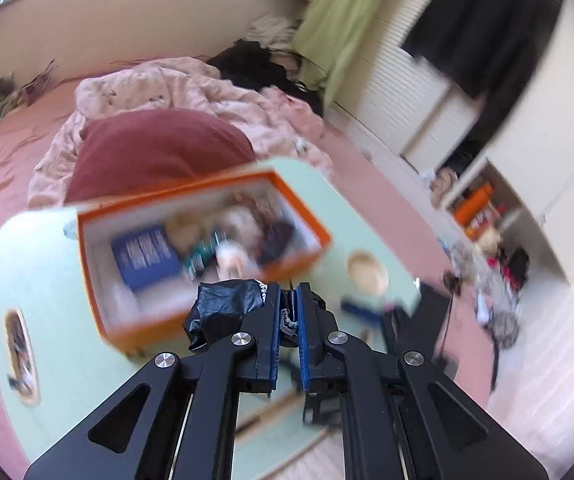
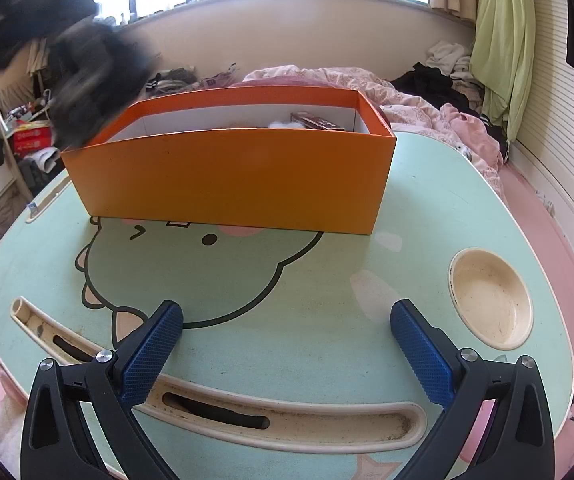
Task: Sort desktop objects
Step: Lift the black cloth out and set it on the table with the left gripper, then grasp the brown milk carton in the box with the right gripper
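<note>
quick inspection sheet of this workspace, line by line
surface: green lap table with cartoon print, round cup recess, pen groove along the near edge
job's things: orange box open on the table, mixed items inside, blurred; crumpled black bag
clutter: nothing seen on the table besides the box
grippers: left gripper shut on the black bag, near the box; right gripper open, empty, low over the table
cables: nothing seen
surroundings: pink bed, clothes, green curtain

Left looks down, right level — both share the orange box (image 1: pixel 203 256).
</note>
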Motion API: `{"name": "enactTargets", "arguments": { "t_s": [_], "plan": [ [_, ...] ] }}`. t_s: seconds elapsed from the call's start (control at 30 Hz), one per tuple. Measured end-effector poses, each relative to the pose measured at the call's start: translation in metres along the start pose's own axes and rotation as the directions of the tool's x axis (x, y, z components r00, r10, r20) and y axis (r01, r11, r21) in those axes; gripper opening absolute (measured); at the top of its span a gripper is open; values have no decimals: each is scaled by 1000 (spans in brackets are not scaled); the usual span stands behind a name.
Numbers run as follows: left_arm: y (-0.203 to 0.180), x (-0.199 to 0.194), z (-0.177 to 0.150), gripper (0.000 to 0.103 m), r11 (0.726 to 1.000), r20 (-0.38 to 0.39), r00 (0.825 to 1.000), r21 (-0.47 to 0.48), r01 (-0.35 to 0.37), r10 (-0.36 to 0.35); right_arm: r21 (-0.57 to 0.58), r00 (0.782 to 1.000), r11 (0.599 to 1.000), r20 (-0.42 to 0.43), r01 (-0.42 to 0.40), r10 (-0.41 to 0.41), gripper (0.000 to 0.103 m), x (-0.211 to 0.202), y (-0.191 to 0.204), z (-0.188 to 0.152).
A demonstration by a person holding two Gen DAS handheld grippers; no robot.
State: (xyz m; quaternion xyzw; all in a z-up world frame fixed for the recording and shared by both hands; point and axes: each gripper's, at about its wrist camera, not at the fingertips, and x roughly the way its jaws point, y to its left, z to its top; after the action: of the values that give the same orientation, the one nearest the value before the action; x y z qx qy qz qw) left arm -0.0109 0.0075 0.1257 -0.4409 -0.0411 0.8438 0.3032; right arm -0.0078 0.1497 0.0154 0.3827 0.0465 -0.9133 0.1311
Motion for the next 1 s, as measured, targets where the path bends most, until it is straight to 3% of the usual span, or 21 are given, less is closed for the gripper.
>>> {"name": "enactTargets", "arguments": {
  "t_s": [0.1,0.17,0.2,0.23,0.3,0.37,0.4,0.5,0.6,0.73,0.8,0.87,0.93,1.0],
  "plan": [
    [7,20,-37,9,999,0,999,-37,-34,34,35,999,998,2,-49,49,98,-7,-10,10],
    [13,26,-43,19,996,62,996,-69,-58,62,74,997,995,32,-68,66,78,-21,-19,24],
    [17,27,-45,32,994,109,991,-85,-67,76,82,996,994,61,-76,72,74,-31,-25,37],
    [21,27,-47,48,993,150,985,-96,-75,89,72,992,993,90,-95,88,65,-40,-28,54],
    [25,24,-51,67,992,216,973,-111,-55,78,8,987,990,81,-140,139,45,-46,-22,85],
    [28,19,-56,73,990,267,961,-140,-33,70,-92,984,980,-20,-179,178,10,-31,-10,120],
    [28,17,-60,75,988,277,959,-154,-20,63,-135,983,975,-69,-176,168,7,-17,-7,137],
    [28,14,-64,75,988,258,965,-156,-12,52,-241,981,967,-192,-86,40,6,36,-1,172],
    [29,8,-68,75,988,264,963,-155,-4,46,-248,937,965,-350,-86,-7,6,90,-9,182],
    [31,7,-69,75,987,275,961,-161,22,23,-206,935,974,-354,-95,16,7,100,-13,191],
    [31,7,-71,75,986,276,961,-164,34,12,-233,934,970,-358,-74,-14,8,102,-8,192],
    [32,8,-72,75,986,273,962,-163,39,7,-293,937,956,-339,-17,-87,27,101,0,191],
    [32,10,-72,75,986,269,963,-162,35,10,-330,944,944,-307,16,-123,30,99,2,193],
    [33,11,-73,75,985,266,964,-167,39,8,-306,937,952,-336,-17,-92,30,102,-3,195]
  ]
}}
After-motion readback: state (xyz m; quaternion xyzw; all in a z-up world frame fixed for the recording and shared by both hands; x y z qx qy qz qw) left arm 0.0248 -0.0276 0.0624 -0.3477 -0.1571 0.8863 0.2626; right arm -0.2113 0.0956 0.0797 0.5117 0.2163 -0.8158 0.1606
